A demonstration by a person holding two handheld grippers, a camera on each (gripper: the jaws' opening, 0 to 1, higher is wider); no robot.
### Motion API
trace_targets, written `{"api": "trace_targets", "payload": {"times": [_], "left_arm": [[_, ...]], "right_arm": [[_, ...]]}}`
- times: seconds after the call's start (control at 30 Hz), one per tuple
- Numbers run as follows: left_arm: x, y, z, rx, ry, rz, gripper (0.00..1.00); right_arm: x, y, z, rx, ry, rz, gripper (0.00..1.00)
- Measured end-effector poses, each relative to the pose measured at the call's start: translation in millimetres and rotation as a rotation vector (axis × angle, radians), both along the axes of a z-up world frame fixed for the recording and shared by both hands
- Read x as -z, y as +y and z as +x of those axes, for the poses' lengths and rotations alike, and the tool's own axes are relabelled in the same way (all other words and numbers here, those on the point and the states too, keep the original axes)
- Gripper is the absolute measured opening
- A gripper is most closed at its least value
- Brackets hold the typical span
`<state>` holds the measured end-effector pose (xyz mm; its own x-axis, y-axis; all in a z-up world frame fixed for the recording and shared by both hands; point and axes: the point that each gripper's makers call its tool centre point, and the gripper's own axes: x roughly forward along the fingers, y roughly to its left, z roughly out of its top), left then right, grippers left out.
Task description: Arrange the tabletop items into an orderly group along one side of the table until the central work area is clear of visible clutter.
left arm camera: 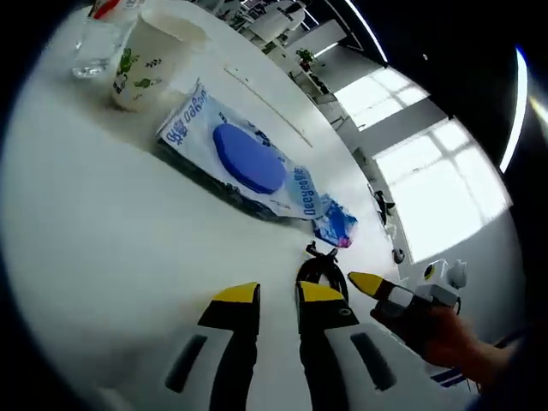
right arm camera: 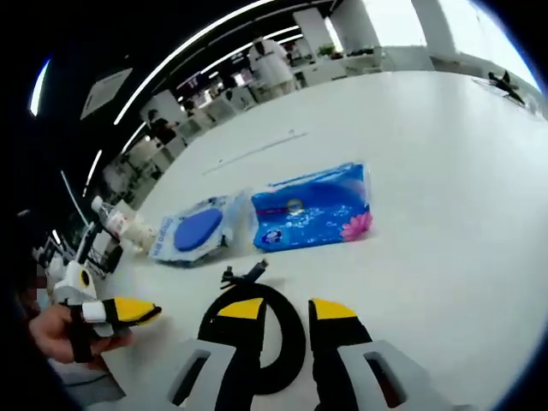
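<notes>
- Clutter first: a black coiled cable lies on the white table, right at the near edge of the right gripper view, its loop running under and between the yellow-tipped jaws.
- The right gripper hovers over that coil with jaws a moderate gap apart, one tip on each side of the loop's arc; whether they touch it I cannot tell.
- A small black clip or connector end pokes out just beyond the coil.
- Farther out, a blue tissue pack with a pink flower on its corner lies flat, and just left of it a white wet-wipe pack with a blue oval lid.
- Far left, a paper cup and a clear bottle stand close together.
- In the left gripper view the left gripper holds its jaws narrowly apart with nothing between them; the cable sits just beyond its right tip.
- The wet-wipe pack fills the middle there, the tissue pack beyond its end, the paper cup with green leaf print beside a clear glass.
- A hand brings the other gripper in from the right.
- Office desks and bright windows sit far behind.
</notes>
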<state>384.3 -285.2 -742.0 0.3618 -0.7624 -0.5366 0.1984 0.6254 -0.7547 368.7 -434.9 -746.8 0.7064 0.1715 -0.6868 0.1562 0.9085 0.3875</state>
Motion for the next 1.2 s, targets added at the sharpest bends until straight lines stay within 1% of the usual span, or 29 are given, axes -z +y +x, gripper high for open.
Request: {"api": "trace_targets", "payload": {"times": [0.07, 0.13, 0.27, 0.37, 0.43, 0.53, 0.6, 0.63, 0.67, 0.7, 0.87, 0.93, 1.03, 1.13, 1.17, 1.2], "left_arm": [[2.3, -12, -6.5, 0.051, -0.019, 0.029, 0.14], [1.1, -25, -14.8, 0.085, -0.019, 0.035, 0.14], [6.4, -40, -26.2, 0.149, -0.026, 0.068, 0.14], [8.3, -46, -30.7, 0.163, -0.025, 0.074, 0.14], [12.0, -52, -35.1, 0.172, -0.010, 0.081, 0.13], [14.4, -59, -37.1, 0.186, -0.010, 0.097, 0.09], [16.8, -60, -35.7, 0.179, -0.002, 0.103, 0.07], [20.5, -60, -35.6, 0.170, 0.019, 0.114, 0.04], [22.5, -59, -35.5, 0.171, 0.020, 0.129, 0.02], [20.5, -60, -34.9, 0.172, 0.020, 0.121, 0.02], [19.7, -58, -29.2, 0.181, 0.012, 0.134, 0.02], [20.7, -55, -25.5, 0.179, 0.007, 0.146, 0.02], [19.4, -54, -25.0, 0.189, -0.003, 0.160, 0.02], [18.4, -52, -24.1, 0.192, -0.007, 0.160, 0.03], [15.8, -52, -24.9, 0.199, -0.013, 0.162, 0.03], [14.1, -49, -25.2, 0.215, -0.030, 0.176, 0.04]], "right_arm": [[2.5, 0, -3, 0.005, 0.003, 0.007, 0.17], [3.1, 1, -4, 0.005, 0.005, 0.007, 0.17], [3.0, 1, -7, 0.010, 0.004, 0.014, 0.16], [3.4, 1, -8, 0.005, 0.007, 0.018, 0.15], [3.7, 2, -8, -0.001, 0.007, 0.019, 0.13], [5.1, 1, -5, 0.018, 0.001, 0.037, 0.09], [5.8, 3, -4, 0.026, 0.005, 0.046, 0.05], [6.3, 4, -4, 0.030, 0.007, 0.045, 0.05], [6.7, 5, -3, 0.032, 0.006, 0.040, 0.04], [6.7, 5, -3, 0.033, 0.005, 0.040, 0.04], [7.0, 5, 3, 0.049, 0.002, 0.047, 0.04], [7.3, 8, 5, 0.041, 0.003, 0.047, 0.04], [7.0, 14, 8, 0.005, 0.000, 0.040, 0.08], [6.7, 15, 9, -0.012, -0.004, 0.036, 0.10], [6.5, 14, 9, -0.011, -0.005, 0.038, 0.10], [6.3, 14, 9, -0.008, -0.008, 0.042, 0.10]]}}
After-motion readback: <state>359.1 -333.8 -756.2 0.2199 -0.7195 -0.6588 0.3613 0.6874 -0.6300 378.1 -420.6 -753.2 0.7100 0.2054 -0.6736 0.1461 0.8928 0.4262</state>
